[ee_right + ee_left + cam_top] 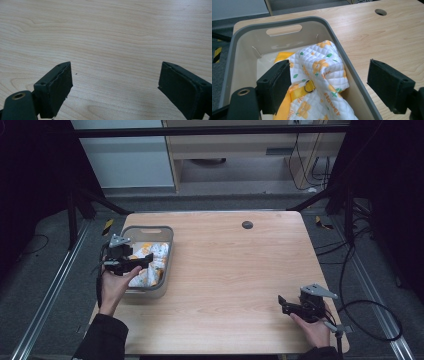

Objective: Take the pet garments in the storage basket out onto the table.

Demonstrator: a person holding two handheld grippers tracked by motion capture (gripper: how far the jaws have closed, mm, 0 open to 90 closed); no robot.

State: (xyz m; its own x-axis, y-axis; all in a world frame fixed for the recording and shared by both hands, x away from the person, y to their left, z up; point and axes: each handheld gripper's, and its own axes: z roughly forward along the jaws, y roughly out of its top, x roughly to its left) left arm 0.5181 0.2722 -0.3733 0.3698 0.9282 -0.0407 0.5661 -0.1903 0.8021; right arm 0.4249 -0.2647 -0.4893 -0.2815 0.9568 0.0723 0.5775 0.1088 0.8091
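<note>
A grey plastic bin [170, 251] stands at the table's left side. Inside it lies a white quilted cloth [159, 251] printed with orange flowers. My left gripper [146, 260] hovers open over the bin, held from the near left. In the left gripper view its jaws stand wide apart around the cloth [322, 67], one inside the bin [287, 21] and one outside its right wall. A yellow strap [297, 93] with a metal ring [309, 86] lies on the cloth. My right gripper [283, 304] is open low over bare wood at the front right, and the right gripper [115, 87] holds nothing.
The wooden table [235, 270] has a round cable hole [247, 224] near its far edge. Black frame legs and cables lie on the floor at both sides. Cabinets stand beyond the table.
</note>
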